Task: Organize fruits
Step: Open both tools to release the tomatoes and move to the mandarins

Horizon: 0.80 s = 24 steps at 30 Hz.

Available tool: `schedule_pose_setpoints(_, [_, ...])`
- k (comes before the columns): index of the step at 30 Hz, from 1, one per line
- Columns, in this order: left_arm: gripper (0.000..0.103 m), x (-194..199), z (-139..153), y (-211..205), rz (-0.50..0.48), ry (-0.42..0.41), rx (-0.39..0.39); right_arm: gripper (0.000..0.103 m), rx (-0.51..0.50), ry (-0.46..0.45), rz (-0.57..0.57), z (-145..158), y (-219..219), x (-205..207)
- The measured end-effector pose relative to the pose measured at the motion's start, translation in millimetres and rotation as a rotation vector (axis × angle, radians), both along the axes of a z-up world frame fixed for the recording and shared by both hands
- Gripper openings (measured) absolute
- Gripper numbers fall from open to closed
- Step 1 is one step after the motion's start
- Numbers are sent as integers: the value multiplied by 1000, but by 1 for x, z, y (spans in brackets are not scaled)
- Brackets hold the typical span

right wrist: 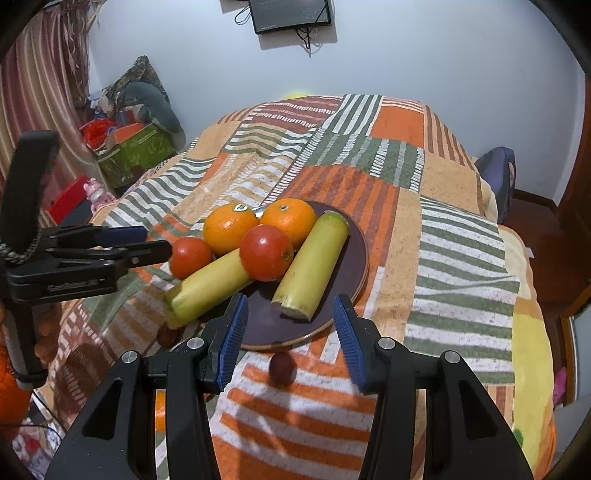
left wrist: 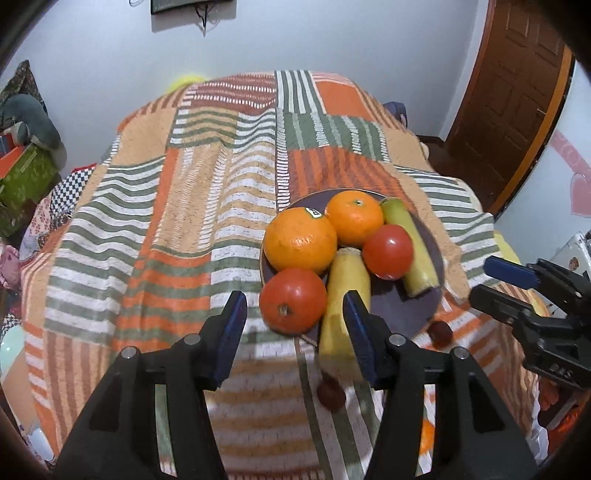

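The fruit sits piled on a dark plate [right wrist: 354, 236] on my striped patchwork cloth [right wrist: 461, 266]: two oranges [left wrist: 300, 239] at the back, side by side and touching, a red tomato [right wrist: 266, 252] resting on top between two pale yellow-green stalk pieces [right wrist: 312, 264], and a second tomato [left wrist: 293, 300] at the plate's edge on my left gripper's side. The left-hand stalk piece [right wrist: 207, 282] pokes out past the rim onto the cloth.

My left gripper [left wrist: 295, 325] has its jaws partly apart with nothing clamped; in its own view the near tomato shows between the blue pads, and I cannot tell whether either pad touches it. My right gripper [right wrist: 290, 332] is also partly open and empty, hanging over the near rim of the plate.

Two small dark red fruits lie loose on the cloth: one [right wrist: 282, 365] just off the rim, below the right gripper's gap, the other [right wrist: 168, 336] beside the end of the overhanging stalk.

One orange carries a small sticker [left wrist: 314, 212]; I cannot read its print. Further out I see a screen [right wrist: 290, 14] on the wall, a green box [right wrist: 136, 153] of clutter, and a brown door [left wrist: 517, 92].
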<state>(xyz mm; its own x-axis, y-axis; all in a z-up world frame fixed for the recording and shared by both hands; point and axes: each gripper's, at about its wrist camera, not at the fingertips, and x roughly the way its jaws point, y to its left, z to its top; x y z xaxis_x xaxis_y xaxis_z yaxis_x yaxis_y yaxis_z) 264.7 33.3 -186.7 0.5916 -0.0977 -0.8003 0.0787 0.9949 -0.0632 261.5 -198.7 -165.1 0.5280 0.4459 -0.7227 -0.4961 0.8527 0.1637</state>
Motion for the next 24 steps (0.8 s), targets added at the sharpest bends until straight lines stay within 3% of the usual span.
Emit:
schedule_pose_setpoints(10, [54, -57, 20, 10, 24, -27, -13, 45, 5, 50, 48, -5, 17, -32])
schedule_pose_setpoints(24, [54, -95, -3, 23, 35, 45, -43, 45, -32, 172, 95, -40, 52, -37])
